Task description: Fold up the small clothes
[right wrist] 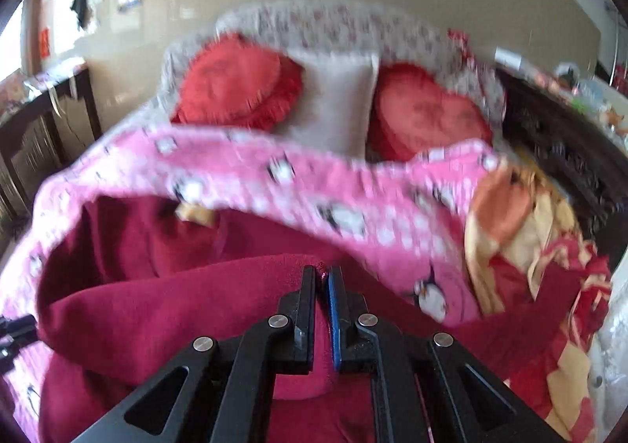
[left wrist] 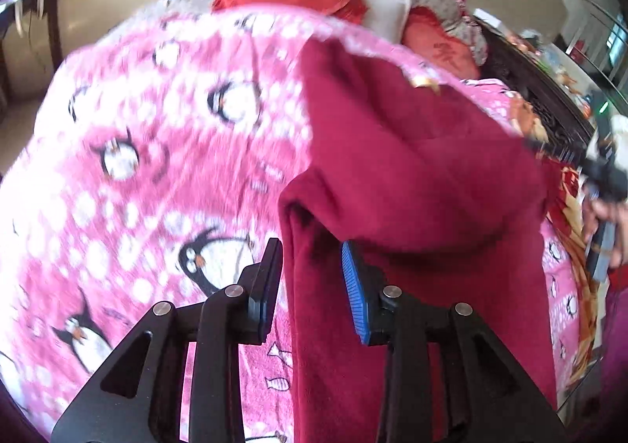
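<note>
Lengthwise, dark red garment (left wrist: 412,176) up the pink penguin blanket (left wrist: 157,129).

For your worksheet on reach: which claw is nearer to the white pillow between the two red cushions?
Right, by its own view. The right claw, shut on the maroon garment, points at the white pillow. The left claw sits far back across the pink blanket.

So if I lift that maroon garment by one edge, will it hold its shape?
Probably not. The maroon garment drapes in soft folds over the pink blanket, so it looks floppy. Its fleecy nap likely clings rather than slides. The right gripper pinches a fold, which sags around it.
</note>
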A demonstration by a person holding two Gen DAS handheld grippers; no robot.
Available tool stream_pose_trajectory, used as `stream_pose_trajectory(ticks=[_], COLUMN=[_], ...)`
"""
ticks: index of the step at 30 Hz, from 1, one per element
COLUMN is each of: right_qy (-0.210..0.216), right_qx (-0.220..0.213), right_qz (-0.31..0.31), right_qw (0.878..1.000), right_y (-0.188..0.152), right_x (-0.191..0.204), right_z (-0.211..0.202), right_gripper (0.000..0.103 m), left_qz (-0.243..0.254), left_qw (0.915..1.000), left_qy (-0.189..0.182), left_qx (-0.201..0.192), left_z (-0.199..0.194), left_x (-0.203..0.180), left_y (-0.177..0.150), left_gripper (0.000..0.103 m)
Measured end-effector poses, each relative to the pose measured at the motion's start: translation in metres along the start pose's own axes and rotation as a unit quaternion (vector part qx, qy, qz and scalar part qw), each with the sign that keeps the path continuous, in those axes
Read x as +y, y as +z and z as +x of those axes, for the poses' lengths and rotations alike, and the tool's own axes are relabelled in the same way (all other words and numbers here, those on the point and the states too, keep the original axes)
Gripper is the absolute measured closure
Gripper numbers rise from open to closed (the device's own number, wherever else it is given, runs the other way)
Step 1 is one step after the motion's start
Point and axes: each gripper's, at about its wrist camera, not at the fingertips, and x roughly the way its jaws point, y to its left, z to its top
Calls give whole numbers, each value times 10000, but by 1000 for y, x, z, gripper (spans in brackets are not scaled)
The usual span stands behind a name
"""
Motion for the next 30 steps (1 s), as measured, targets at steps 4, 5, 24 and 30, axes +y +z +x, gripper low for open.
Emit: stream_pose_trajectory(ticks=[4, 5, 24, 30], right_qy=[-518, -435, 2937, 3221], right_qx=[753, 471, 503, 596], right_qz=[-334, -193, -1707, -1498], right_qw=[9953, 9978, 9392, 9329], right_y=[-18, -16, 27, 41], right_x=[-8, -11, 255, 240], right_z=[39, 23, 75, 74], right_gripper=[83, 81, 77, 77], left_qz=[17, 47, -592, -569], left_qw=[9999, 9998, 9975, 9979], left_qy=[106, 170, 350, 275], left_qx=[-25, -26, 174, 144], left_z=[3, 4, 28, 28], left_x=[3, 3, 41, 43], left_y=[0, 0, 12, 11], left_gripper=[72, 72, 72, 72])
